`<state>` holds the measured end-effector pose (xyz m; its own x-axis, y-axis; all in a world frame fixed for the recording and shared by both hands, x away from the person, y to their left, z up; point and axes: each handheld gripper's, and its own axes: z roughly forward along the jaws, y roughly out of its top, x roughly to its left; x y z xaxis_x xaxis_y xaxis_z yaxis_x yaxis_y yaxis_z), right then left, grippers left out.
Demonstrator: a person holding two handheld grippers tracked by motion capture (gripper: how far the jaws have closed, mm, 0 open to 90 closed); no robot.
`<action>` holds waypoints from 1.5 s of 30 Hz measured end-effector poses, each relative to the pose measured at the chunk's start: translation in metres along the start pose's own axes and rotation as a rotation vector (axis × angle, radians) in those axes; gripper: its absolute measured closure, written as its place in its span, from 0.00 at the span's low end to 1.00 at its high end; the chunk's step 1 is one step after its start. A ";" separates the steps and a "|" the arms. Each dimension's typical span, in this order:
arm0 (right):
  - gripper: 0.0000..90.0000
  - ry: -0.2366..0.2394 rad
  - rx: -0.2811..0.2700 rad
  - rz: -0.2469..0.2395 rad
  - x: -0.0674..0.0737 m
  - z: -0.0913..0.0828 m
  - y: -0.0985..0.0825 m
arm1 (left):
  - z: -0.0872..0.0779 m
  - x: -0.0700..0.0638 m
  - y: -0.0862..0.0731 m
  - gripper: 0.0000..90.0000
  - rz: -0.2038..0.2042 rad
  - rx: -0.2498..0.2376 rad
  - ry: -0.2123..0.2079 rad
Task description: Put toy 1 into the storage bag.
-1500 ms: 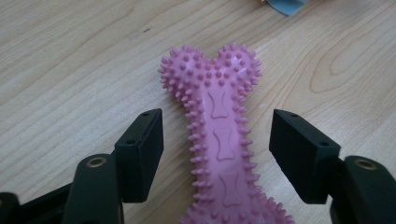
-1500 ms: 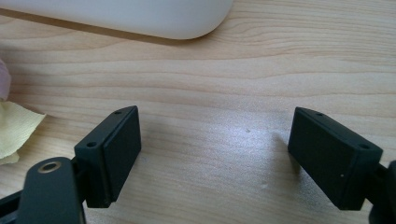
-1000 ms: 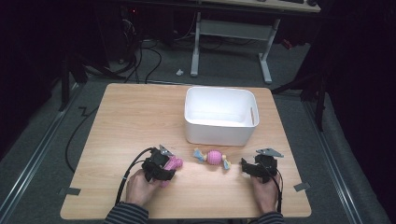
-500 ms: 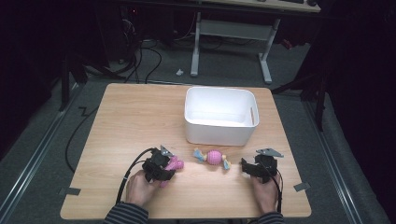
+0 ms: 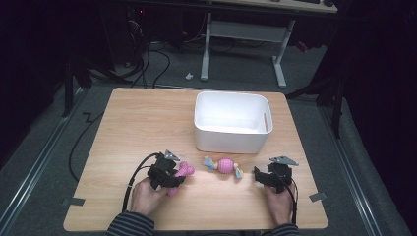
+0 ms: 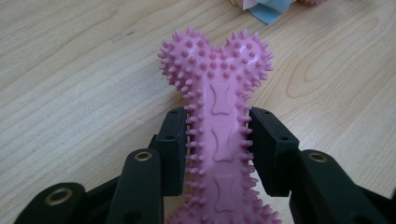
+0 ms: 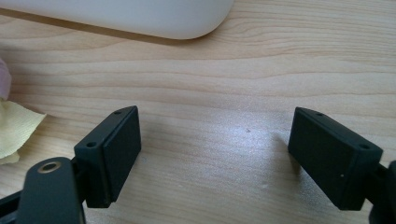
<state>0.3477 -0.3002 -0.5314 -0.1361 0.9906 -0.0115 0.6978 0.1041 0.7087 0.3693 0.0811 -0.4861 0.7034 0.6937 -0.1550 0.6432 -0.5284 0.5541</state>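
Between the two black fingers (image 6: 175,149) of the left gripper (image 6: 218,151) sits a pink spiky rubber bone-shaped toy (image 6: 215,93); both pads press on its narrow shaft, having just closed onto it. Its knobbed, two-lobed end sticks out past the fingertips over the light wooden worktop (image 6: 70,93). From the high view, the left gripper (image 5: 169,173) lies near the front edge of the worktop (image 5: 142,118), left of centre, in the person's left hand (image 5: 145,195), with the pink toy (image 5: 184,169) poking out toward the middle and resting low on the wood.

On the other side, the right gripper (image 7: 212,154) has its fingers (image 7: 114,149) spread apart with bare wood between them, gripping nothing. In the high view it (image 5: 272,176) rests near the front right of the worktop in the right hand (image 5: 279,205).

Lying between the two grippers, apart from both, is a small pink crocheted ball with blue and yellow fabric tails (image 5: 223,166); a yellow tail shows at the left edge of the right gripper view (image 7: 14,128), and a blue tail at the top of the left gripper view (image 6: 268,9).

Behind that, a white rectangular plastic bin (image 5: 231,142) stands right of the worktop's centre, its rounded lower edge (image 7: 140,18) near the top of the right gripper view
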 end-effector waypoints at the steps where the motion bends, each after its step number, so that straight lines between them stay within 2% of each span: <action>1: 0.19 0.000 0.000 0.000 0.000 0.000 0.000 | 0.000 0.000 0.000 0.66 0.000 0.000 0.000; 4: 0.19 0.000 0.001 0.001 0.000 0.000 0.000 | -0.004 -0.001 0.003 0.66 -0.008 -0.018 -0.012; 8: 0.19 0.001 0.000 -0.001 0.000 0.000 0.000 | -0.008 -0.002 0.006 0.66 0.005 -0.017 -0.014; 14: 0.19 0.001 0.001 0.001 0.000 0.000 0.000 | -0.015 -0.004 0.011 0.66 0.003 -0.041 -0.029; 16: 0.19 0.000 0.000 0.001 0.000 0.000 0.000 | -0.020 -0.005 0.015 0.66 0.013 -0.049 -0.034; 21: 0.19 0.001 0.001 0.001 0.000 0.000 0.000 | -0.027 -0.006 0.022 0.66 0.008 -0.072 -0.046; 26: 0.19 0.001 0.000 -0.001 0.000 0.000 0.000 | -0.033 -0.010 0.032 0.66 0.027 -0.074 -0.045; 36: 0.19 0.002 -0.001 -0.004 0.000 0.000 0.000 | -0.045 -0.015 0.046 0.66 0.036 -0.105 -0.073; 38: 0.19 0.001 -0.001 -0.004 0.000 0.000 0.000 | -0.048 -0.016 0.049 0.66 0.032 -0.106 -0.068; 45: 0.19 0.003 -0.002 -0.010 0.000 0.000 0.000 | -0.057 -0.018 0.060 0.66 0.047 -0.119 -0.082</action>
<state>0.3482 -0.3001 -0.5315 -0.1456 0.9892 -0.0162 0.6952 0.1140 0.7097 0.3779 0.0646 -0.4038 0.7575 0.6246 -0.1898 0.5718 -0.4946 0.6545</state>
